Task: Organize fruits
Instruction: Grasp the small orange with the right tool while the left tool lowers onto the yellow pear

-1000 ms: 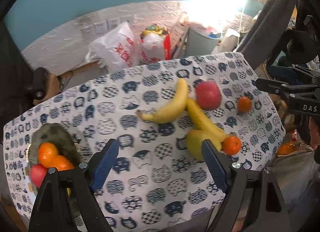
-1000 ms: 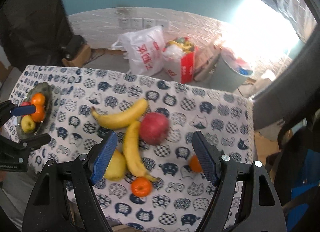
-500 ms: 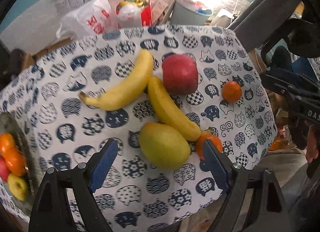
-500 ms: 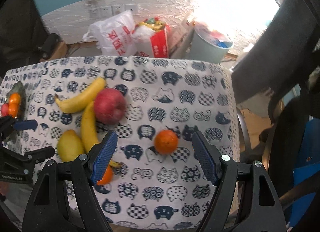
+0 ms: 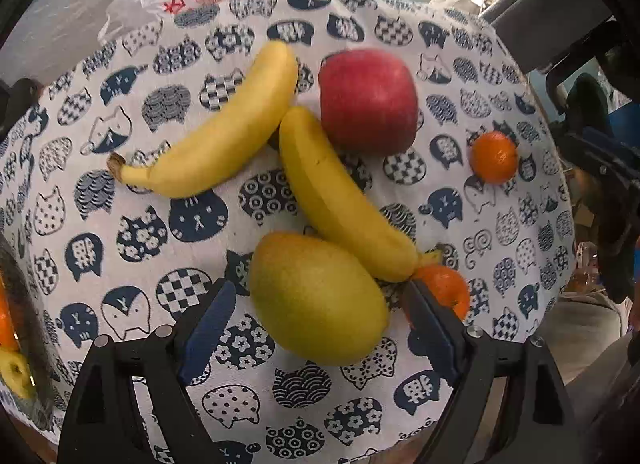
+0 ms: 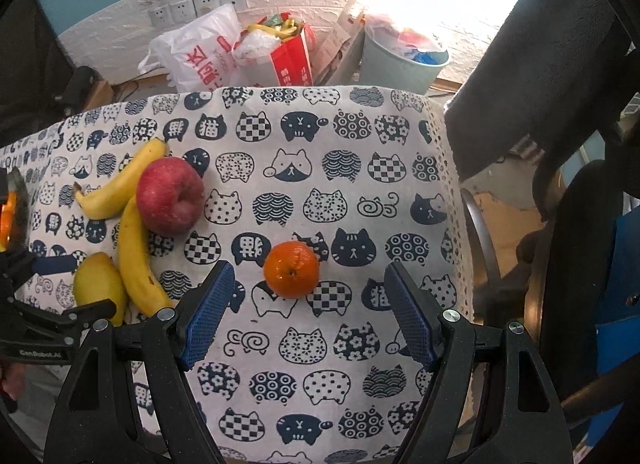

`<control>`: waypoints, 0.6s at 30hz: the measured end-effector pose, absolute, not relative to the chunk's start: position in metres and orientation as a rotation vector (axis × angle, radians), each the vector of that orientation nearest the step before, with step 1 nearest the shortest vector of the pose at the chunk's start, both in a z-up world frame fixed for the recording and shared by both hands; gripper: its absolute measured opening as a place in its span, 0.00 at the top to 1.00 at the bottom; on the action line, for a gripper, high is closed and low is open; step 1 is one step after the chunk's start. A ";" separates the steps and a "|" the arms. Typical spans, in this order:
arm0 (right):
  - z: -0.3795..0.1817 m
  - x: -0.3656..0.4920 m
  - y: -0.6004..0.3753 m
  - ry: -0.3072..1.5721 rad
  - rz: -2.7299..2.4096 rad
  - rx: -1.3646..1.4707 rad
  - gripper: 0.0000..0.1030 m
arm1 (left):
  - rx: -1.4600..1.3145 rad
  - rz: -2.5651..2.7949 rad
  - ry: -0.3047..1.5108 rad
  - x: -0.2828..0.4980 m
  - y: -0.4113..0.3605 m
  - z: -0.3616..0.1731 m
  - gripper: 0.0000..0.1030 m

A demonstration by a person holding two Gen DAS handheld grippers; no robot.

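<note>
On the cat-print tablecloth lie two bananas, a red apple, a yellow-green mango and two small oranges. My left gripper is open, its jaws on either side of the mango's near end. My right gripper is open, with an orange just beyond and between its fingertips. The apple, bananas and mango lie to the right gripper's left.
A dark plate with oranges and a green apple sits at the table's left edge. Beyond the table's far edge stand a white plastic bag, a red bag and a bin. A dark chair stands at the right.
My left gripper moved right and closer, from the plate side to straddle the mango. My right gripper moved right and down until the lone orange sits centred before its jaws.
</note>
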State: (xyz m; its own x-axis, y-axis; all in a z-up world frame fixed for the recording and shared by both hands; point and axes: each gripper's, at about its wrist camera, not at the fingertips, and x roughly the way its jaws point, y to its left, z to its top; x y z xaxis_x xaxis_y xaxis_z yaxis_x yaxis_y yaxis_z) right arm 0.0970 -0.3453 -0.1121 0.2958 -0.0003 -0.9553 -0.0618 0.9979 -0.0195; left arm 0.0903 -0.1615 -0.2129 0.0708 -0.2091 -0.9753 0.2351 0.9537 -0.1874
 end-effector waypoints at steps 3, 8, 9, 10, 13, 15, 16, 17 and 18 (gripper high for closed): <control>-0.118 0.100 -0.345 1.282 0.043 -0.058 0.26 | 0.055 -0.342 1.496 0.090 -0.162 -0.227 0.14; -0.137 0.107 -0.349 1.325 0.039 -0.040 0.26 | 0.010 -0.384 1.497 0.095 -0.155 -0.234 0.14; -0.142 0.109 -0.349 1.335 0.039 -0.037 0.26 | 0.013 -0.386 1.482 0.095 -0.155 -0.232 0.15; -0.147 0.111 -0.349 1.343 0.042 -0.034 0.26 | 0.011 -0.394 1.467 0.095 -0.154 -0.230 0.18; -0.161 0.115 -0.349 1.371 0.053 -0.026 0.26 | 0.003 -0.421 1.459 0.096 -0.155 -0.229 0.22; -0.171 0.118 -0.348 1.391 0.058 -0.018 0.26 | 0.007 -0.425 1.450 0.096 -0.154 -0.228 0.22; -0.177 0.119 -0.348 1.403 0.056 -0.021 0.26 | 0.012 -0.430 1.444 0.095 -0.153 -0.228 0.22; -0.181 0.119 -0.348 1.411 0.054 -0.023 0.26 | 0.019 -0.435 1.440 0.095 -0.153 -0.228 0.22; -0.185 0.120 -0.348 1.417 0.053 -0.023 0.26 | 0.028 -0.439 1.438 0.095 -0.154 -0.227 0.23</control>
